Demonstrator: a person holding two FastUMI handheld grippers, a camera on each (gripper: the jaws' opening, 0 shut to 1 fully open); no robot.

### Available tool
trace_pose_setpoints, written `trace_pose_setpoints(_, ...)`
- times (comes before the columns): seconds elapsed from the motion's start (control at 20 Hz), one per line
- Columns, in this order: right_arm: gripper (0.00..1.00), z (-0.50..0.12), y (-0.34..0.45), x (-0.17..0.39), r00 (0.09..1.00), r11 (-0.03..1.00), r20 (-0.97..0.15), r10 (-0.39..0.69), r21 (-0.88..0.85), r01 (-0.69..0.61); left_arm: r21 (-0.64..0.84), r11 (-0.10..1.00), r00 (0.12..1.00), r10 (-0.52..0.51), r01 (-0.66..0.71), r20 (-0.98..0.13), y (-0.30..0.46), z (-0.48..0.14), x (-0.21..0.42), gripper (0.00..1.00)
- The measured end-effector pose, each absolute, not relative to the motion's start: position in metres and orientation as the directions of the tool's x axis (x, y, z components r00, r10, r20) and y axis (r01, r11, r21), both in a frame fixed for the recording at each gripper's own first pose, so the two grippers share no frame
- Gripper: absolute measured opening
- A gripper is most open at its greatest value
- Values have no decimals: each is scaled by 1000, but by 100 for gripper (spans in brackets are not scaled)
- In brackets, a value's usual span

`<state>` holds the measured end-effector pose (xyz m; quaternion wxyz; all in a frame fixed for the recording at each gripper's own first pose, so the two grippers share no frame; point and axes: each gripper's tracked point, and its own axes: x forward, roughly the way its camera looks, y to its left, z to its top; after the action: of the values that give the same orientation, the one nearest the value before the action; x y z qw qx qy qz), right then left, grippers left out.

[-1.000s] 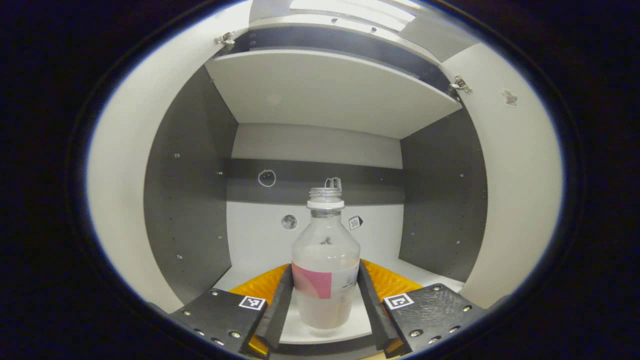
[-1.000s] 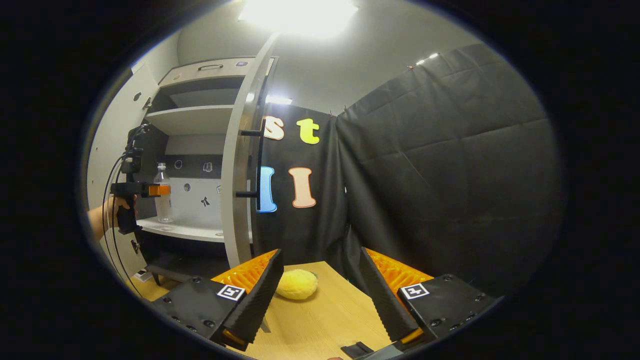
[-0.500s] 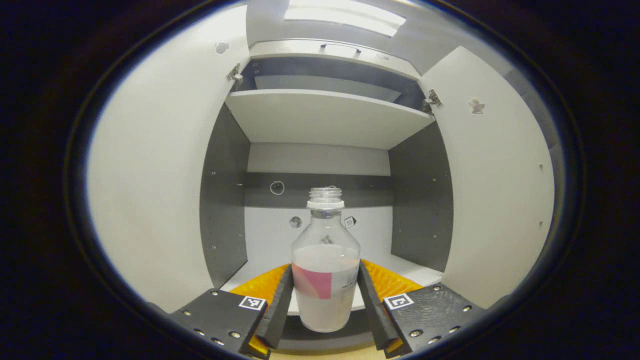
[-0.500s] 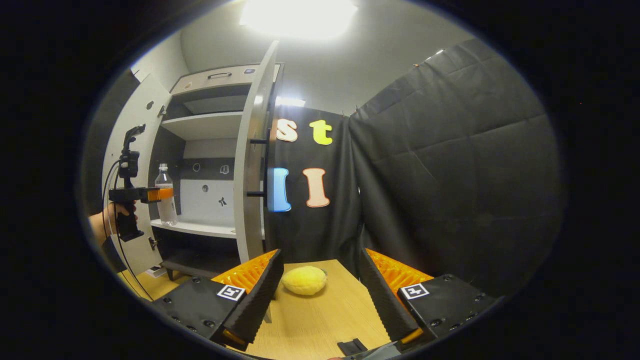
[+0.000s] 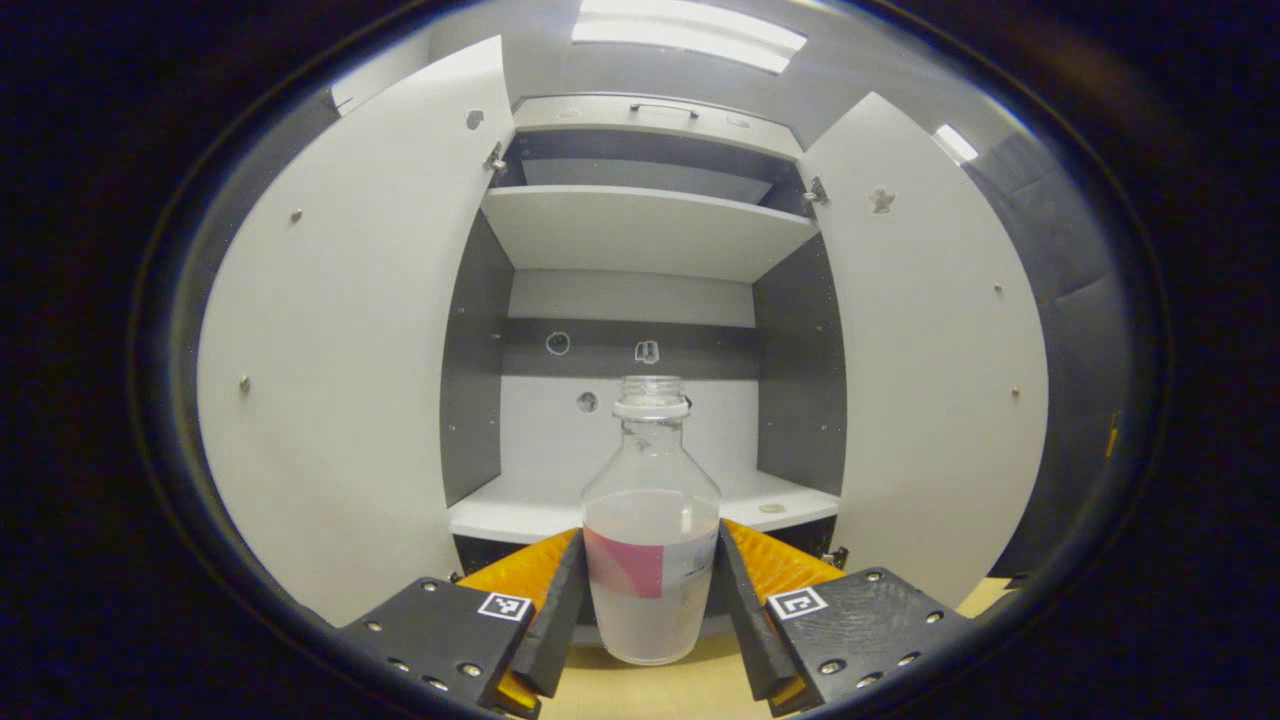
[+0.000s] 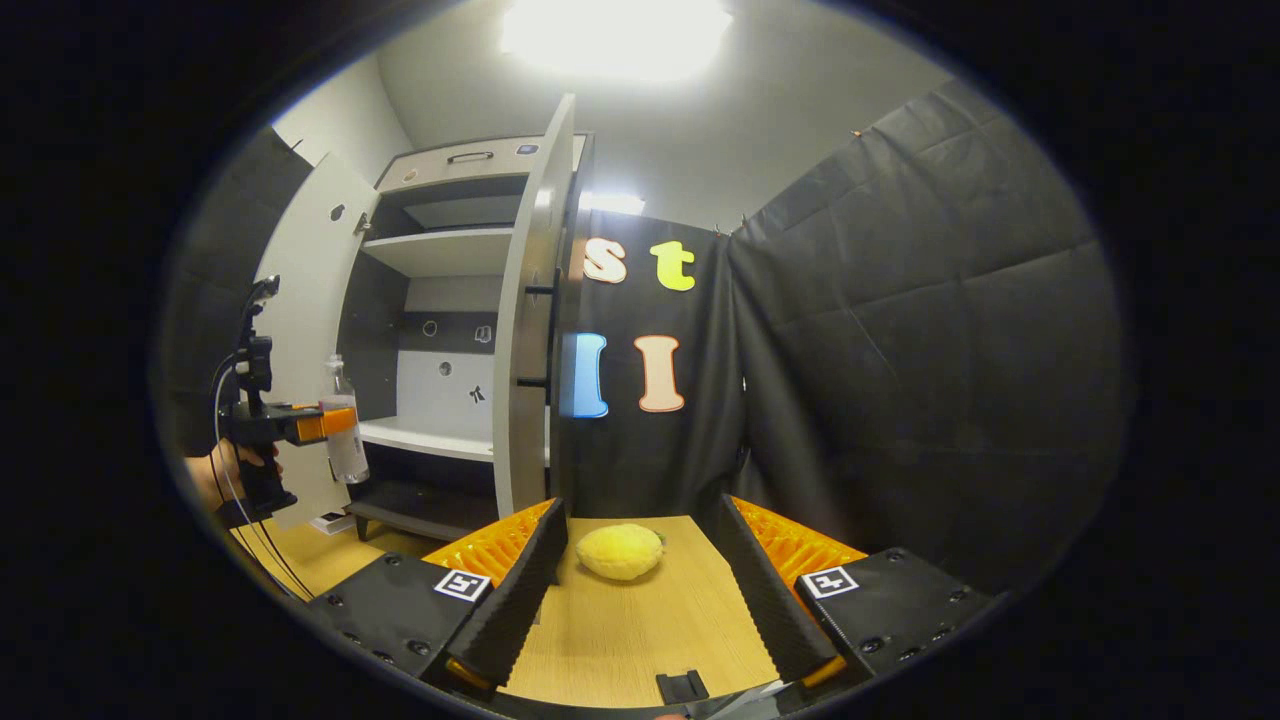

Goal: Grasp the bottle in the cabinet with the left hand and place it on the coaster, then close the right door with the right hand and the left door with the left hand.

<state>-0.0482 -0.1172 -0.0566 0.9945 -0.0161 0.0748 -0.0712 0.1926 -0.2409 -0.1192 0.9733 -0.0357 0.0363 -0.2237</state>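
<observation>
A clear capless bottle [image 5: 650, 540] with a pink and white label, about half full of cloudy liquid, sits upright between the fingers of my left gripper [image 5: 650, 600], which is shut on it. The bottle is out in front of the cabinet [image 5: 640, 240], above the wooden table edge. Both doors stand open: the left door [image 5: 340, 370] and the right door [image 5: 930, 350]. In the right gripper view the left gripper [image 6: 335, 425] holds the bottle [image 6: 345, 440] beside the cabinet, gripped by a hand [image 6: 225, 475]. My right gripper [image 6: 635, 590] is open above the table.
A yellow plush lemon [image 6: 620, 552] lies on the wooden table [image 6: 640, 640] just beyond my right gripper. A small black object [image 6: 683, 686] sits at the near table edge. The right door's edge with black handles [image 6: 535, 340] stands close by. Black cloth walls the right side.
My left gripper has drawn back out of the cabinet with the bottle, off the shelf and past the doors. The right gripper view has shifted a little, bringing the lemon between its fingers.
</observation>
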Motion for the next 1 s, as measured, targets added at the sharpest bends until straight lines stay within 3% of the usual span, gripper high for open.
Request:
trace_pose_setpoints(0.35,97,-57,-113,-59,983,993,-149,-111,-42,106,-99,891,886,-452,443,-101,-241,-178,139,71)
trace_pose_setpoints(0.4,93,-58,-112,-61,983,994,-150,-107,-42,102,-111,889,883,-456,445,-113,-240,-188,130,71)
trace_pose_setpoints(0.45,97,-57,-112,-61,983,994,-150,-105,-45,100,-122,886,879,-460,447,-123,-240,-198,123,71)
trace_pose_setpoints(0.5,92,-57,-112,-62,983,994,-151,-104,-48,98,-128,888,880,-457,442,-131,-240,-208,118,71)
trace_pose_setpoints(0.65,97,-55,-110,-61,984,994,-151,-97,-55,90,-137,895,884,-443,425,-147,-236,-237,97,71)
trace_pose_setpoints(0.75,92,-56,-109,-59,983,995,-158,-91,-61,82,-127,899,882,-437,420,-177,-236,-256,86,70)
trace_pose_setpoints(1.0,97,-57,-109,-55,982,996,-171,-82,-51,74,-130,909,875,-417,397,-246,-231,-299,63,71)
